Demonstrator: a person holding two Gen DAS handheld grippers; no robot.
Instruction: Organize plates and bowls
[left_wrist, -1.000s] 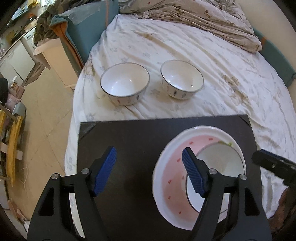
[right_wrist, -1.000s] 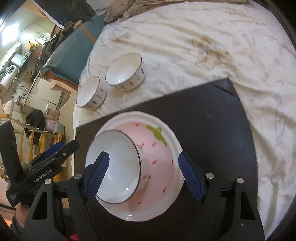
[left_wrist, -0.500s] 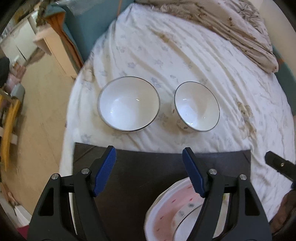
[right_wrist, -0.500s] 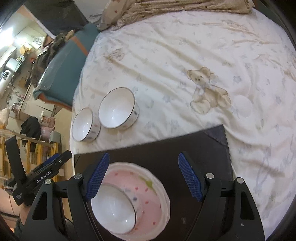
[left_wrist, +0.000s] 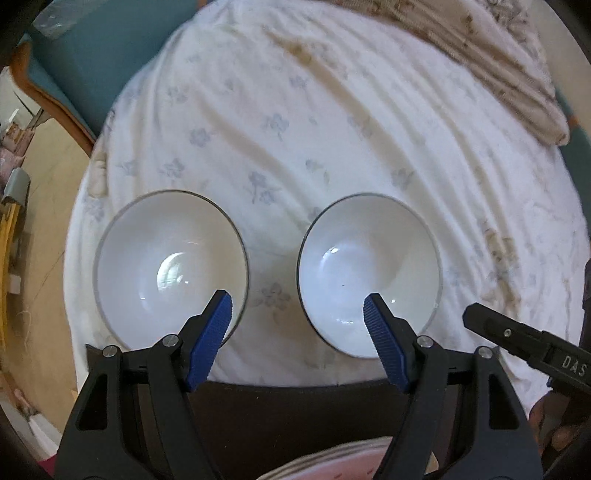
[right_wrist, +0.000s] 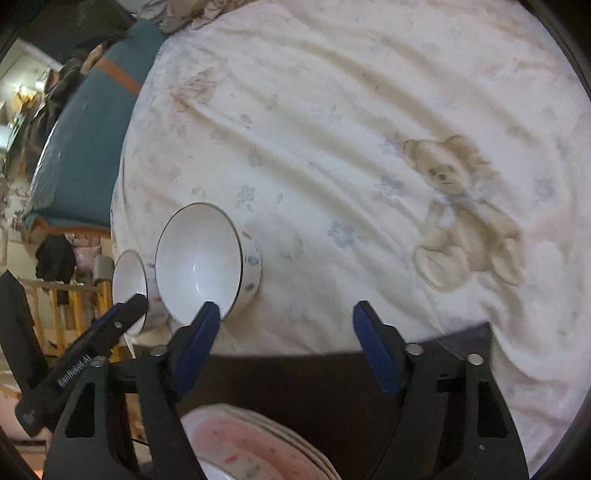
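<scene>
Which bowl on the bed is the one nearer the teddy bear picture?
Find the white sheet with a teddy bear printed on it. Two white bowls with dark rims sit side by side on it, just past the black board. The right bowl is the one closer to the bear; the left bowl sits at the sheet's edge, partly hidden behind it.

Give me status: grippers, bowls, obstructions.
Left gripper open, empty, above the gap between two white bowls on the bedsheet. Right gripper empty, fingers closing, beside right-hand bowl. Nothing in the way.
</scene>
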